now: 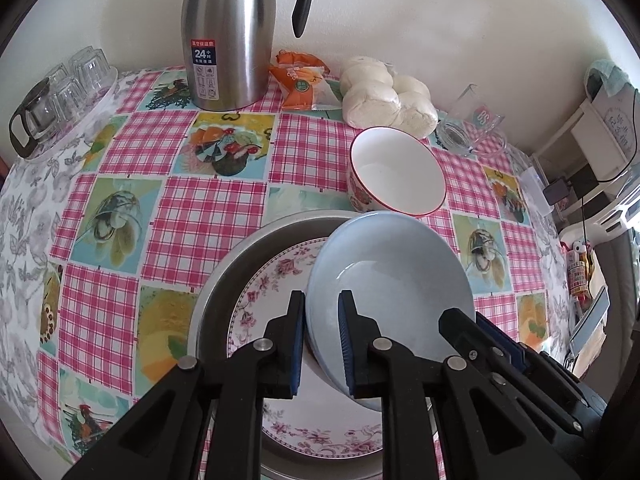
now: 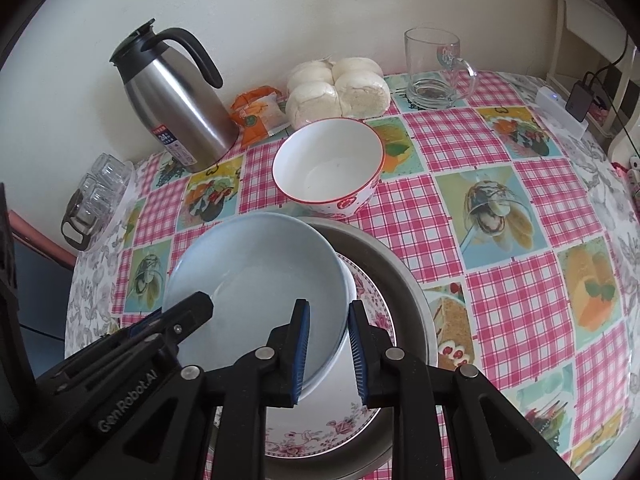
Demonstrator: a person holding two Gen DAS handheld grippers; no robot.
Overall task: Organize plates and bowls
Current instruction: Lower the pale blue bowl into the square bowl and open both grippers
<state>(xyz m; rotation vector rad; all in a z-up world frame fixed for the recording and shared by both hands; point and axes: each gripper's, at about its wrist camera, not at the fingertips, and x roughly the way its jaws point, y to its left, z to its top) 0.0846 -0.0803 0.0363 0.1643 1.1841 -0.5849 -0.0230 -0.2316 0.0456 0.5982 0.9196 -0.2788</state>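
Observation:
A light blue bowl (image 1: 392, 272) (image 2: 260, 272) hangs tilted over a floral plate (image 1: 272, 280) (image 2: 320, 432) that lies in a wide metal basin (image 1: 224, 276) (image 2: 408, 280). My left gripper (image 1: 322, 316) is shut on the bowl's left rim, one pad outside and one inside. On the opposite rim my right gripper (image 2: 328, 316) is shut the same way. Each gripper shows at the edge of the other's view. Just behind the basin, a white bowl with a red rim (image 1: 396, 172) (image 2: 328, 164) stands upright on the checked tablecloth.
Along the wall stand a steel thermos jug (image 1: 228, 40) (image 2: 176, 96), an orange snack packet (image 1: 304, 84), bagged white buns (image 1: 384, 96) and a glass mug (image 2: 436, 68). A tray of upturned glasses (image 1: 60, 96) sits far left. The table's edge curves down at the right.

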